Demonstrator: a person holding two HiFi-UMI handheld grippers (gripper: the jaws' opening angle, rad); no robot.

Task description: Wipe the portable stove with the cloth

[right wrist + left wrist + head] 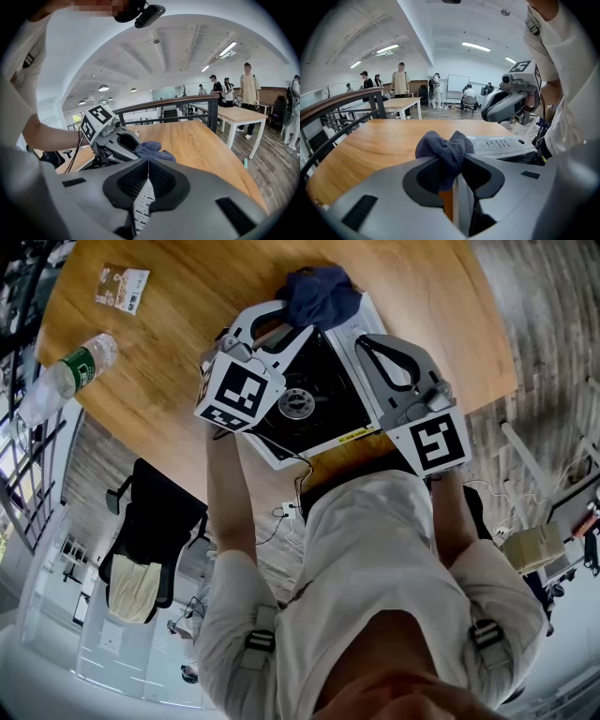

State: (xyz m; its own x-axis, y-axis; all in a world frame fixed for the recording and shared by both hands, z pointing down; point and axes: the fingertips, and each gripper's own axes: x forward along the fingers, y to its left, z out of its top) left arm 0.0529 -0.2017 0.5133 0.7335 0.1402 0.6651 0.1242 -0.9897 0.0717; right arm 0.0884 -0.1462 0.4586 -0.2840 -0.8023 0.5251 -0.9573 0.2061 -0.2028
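Worktop (187, 334) bears the portable stove (319, 404); left gripper's (457, 161) fingers clamp the cloth (445, 147) by its far edge; right gripper's (146, 163) fingers closed, empty.

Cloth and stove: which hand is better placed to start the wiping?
Left. The left tool grips the cloth by the far edge of the stove; the right tool is shut and empty.

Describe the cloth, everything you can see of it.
The cloth is dark blue-grey, with a soft, looped weave like microfibre. It is bunched into a crumpled wad and pinched in the left claw, with folds bulging out past the tips. It sits at the far edge of the portable stove, above the wooden table; whether it touches either cannot be told.
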